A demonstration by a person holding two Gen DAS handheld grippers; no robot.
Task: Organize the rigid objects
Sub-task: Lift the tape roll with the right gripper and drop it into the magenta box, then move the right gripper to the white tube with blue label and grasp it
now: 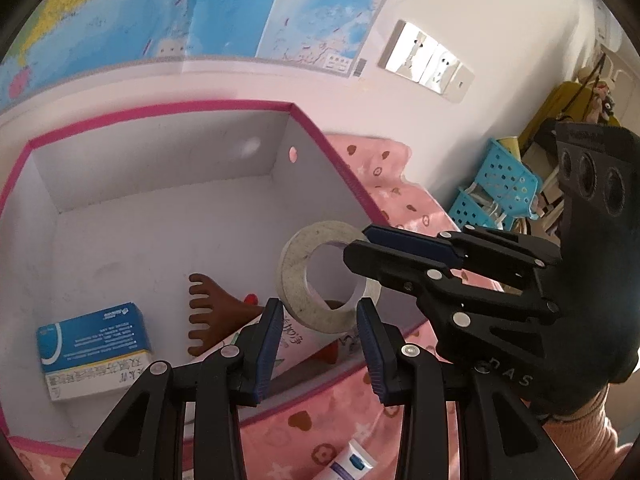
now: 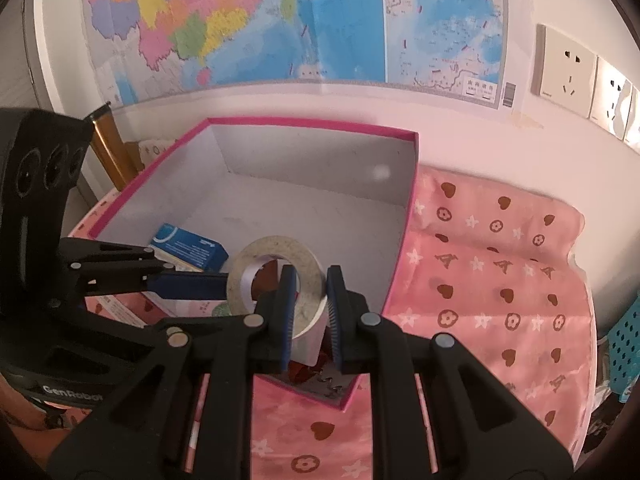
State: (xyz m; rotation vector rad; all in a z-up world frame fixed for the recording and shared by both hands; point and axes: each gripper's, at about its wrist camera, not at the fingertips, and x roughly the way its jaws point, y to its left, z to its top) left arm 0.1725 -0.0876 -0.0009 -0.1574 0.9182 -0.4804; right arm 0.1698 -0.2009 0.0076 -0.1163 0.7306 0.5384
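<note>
A roll of white tape (image 1: pixel 294 264) (image 2: pixel 276 245) hangs tilted above the near corner of a pink-rimmed white box (image 1: pixel 160 114) (image 2: pixel 312 122). My left gripper (image 1: pixel 318 306) is shut on its lower part, one blue pad on each side. From the right, my right gripper (image 1: pixel 358 246) (image 2: pixel 311 272) is shut on the ring's wall, with one finger through the hole. A left finger (image 2: pixel 188 283) reaches the roll's left edge in the right wrist view. In the box lie a blue-and-white carton (image 1: pixel 94 340) (image 2: pixel 192 250) and a brown comb-like piece (image 1: pixel 212 312).
The box stands on a pink patterned cloth (image 2: pixel 500 280) against a wall with a map and sockets. A white-and-blue tube (image 1: pixel 352 466) lies on the cloth near my left gripper. Blue perforated baskets (image 1: pixel 504 184) (image 2: pixel 624 344) stand off to the right.
</note>
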